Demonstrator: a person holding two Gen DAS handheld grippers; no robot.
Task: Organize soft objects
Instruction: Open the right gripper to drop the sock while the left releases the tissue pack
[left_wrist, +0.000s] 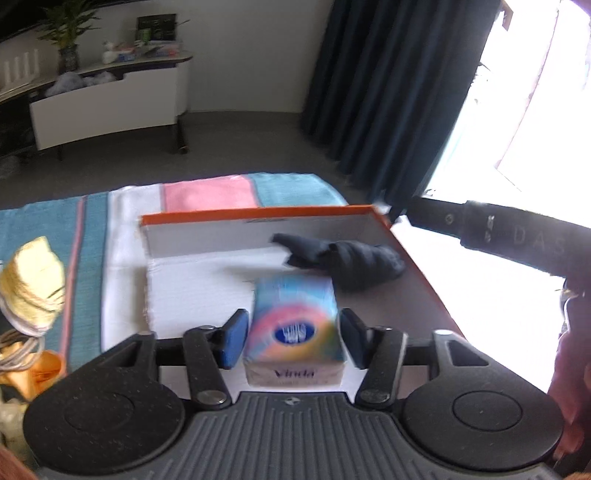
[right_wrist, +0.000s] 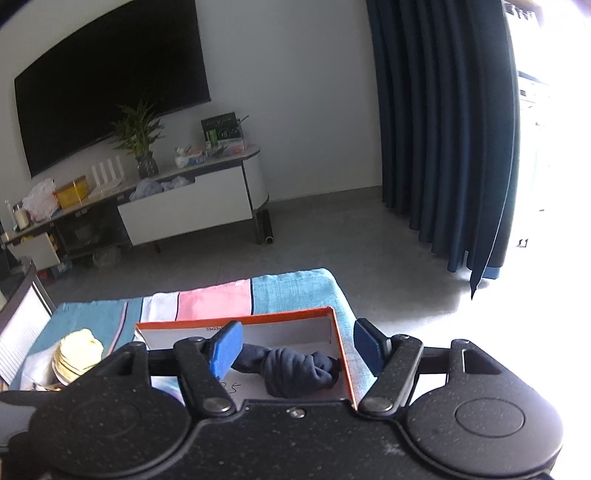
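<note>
Left claw (left_wrist: 291, 341): released, pads clear of one tissue pack (left_wrist: 295, 326) at lower centre, lying in one orange-rimmed box (left_wrist: 258, 213). Right claw (right_wrist: 297, 345): released, nothing gripped. One dark sock bundle (left_wrist: 351, 260) further back in box. One yellow hat (left_wrist: 33, 284), left edge.

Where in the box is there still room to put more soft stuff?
The box has bare white floor on its left side, between its left wall and the tissue pack. The right side is crowded: the dark cloth lies there, just behind the tissue pack.
</note>
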